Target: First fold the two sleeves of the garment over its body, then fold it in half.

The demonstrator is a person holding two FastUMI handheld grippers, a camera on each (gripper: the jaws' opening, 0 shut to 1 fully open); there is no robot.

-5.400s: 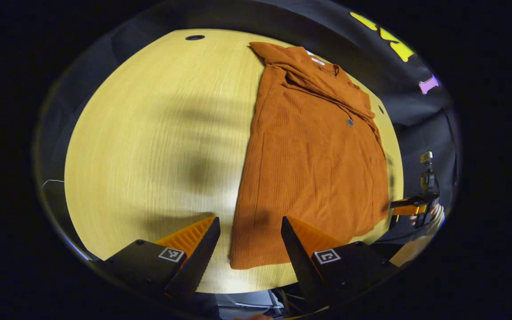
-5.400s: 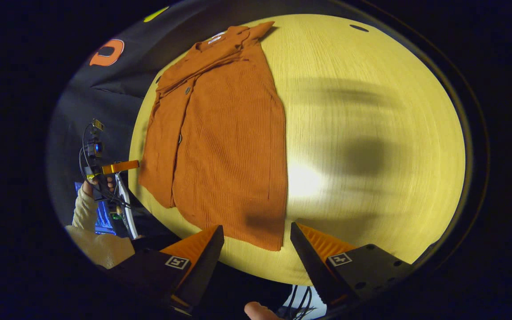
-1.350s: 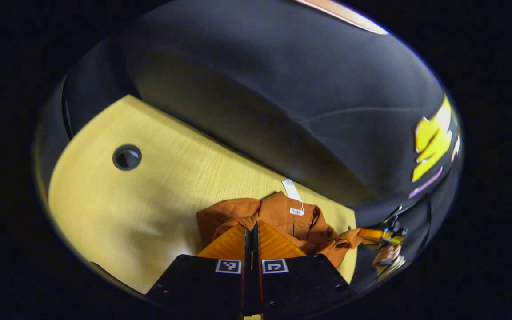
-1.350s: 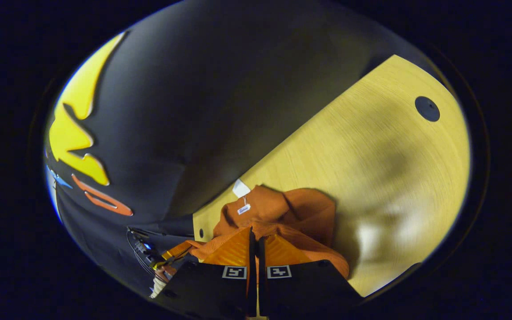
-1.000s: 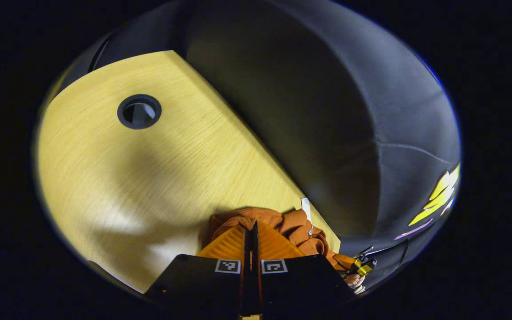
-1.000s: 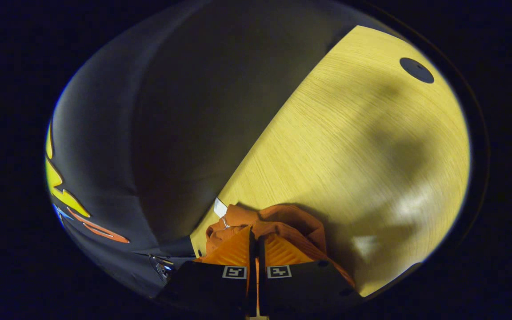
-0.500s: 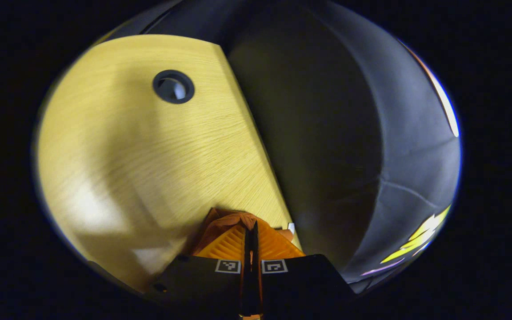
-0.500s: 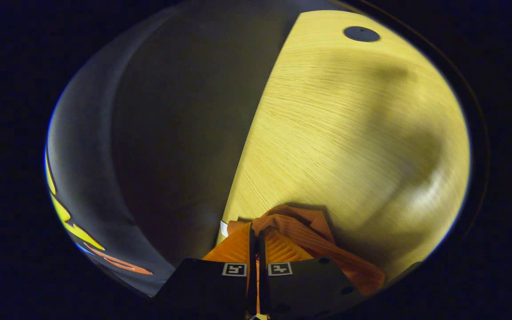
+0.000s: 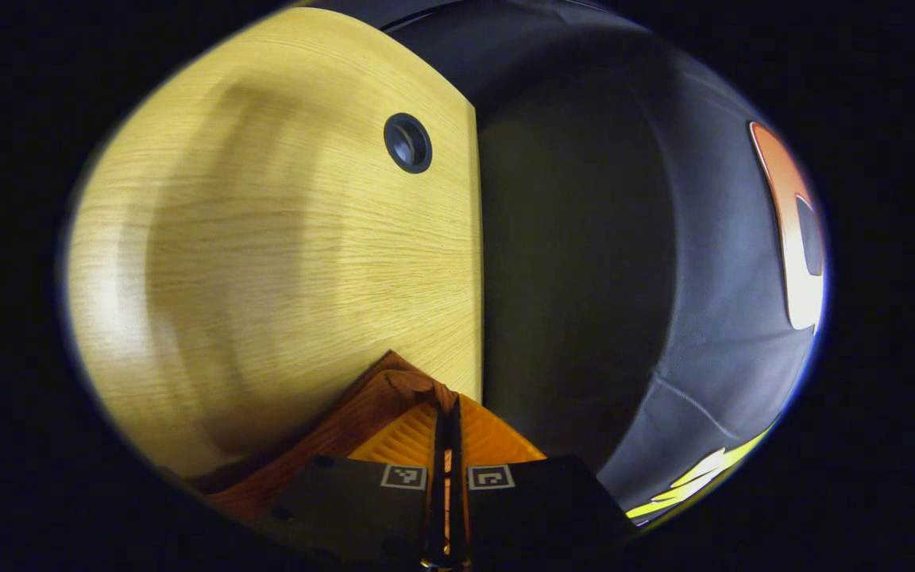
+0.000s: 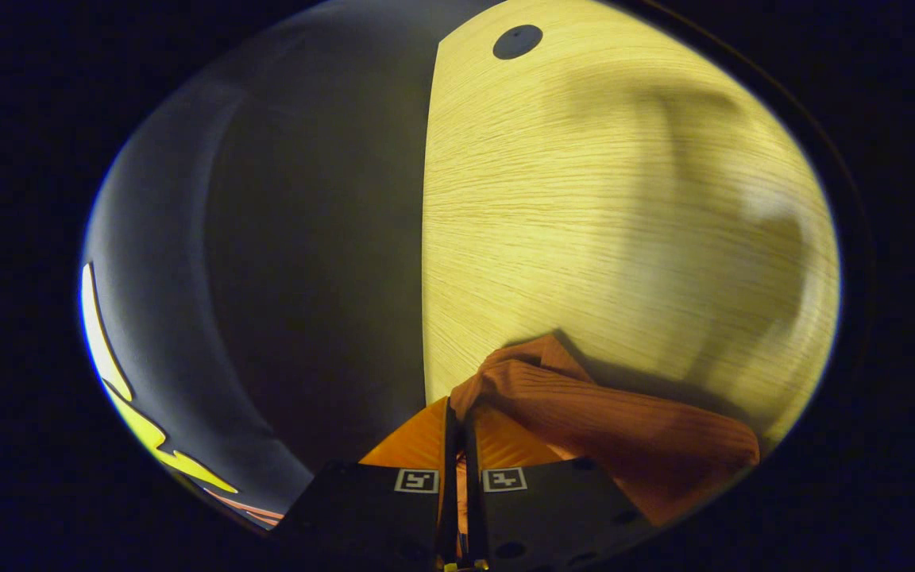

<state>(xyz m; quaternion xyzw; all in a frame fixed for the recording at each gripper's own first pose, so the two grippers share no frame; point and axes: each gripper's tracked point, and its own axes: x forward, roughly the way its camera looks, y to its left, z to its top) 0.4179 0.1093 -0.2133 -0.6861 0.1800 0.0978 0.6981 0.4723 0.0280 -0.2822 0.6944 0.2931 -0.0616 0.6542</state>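
Both my grippers clamp the orange garment.
Left gripper (image 9: 445,413) and right gripper (image 10: 457,417) fingers pinch garment (image 10: 616,433) fabric above the tabletop (image 9: 267,238).

R gripper (image 10: 457,417) sits at bottom centre, jaws pressed together w/ a bunched fold of the orange ribbed garment (image 10: 616,433) pinched between them. Cloth spills from the tips to the right & toward the near edge, a thick rumpled band lying over the right finger. It casts a dark shadow on the pale wood counter (image 10: 584,214) just beyond. Counter takes the right half; straight edge runs top to bottom at centre. Round dark hole (image 10: 518,41) at far end. Black cloth wall (image 10: 283,262) on left.
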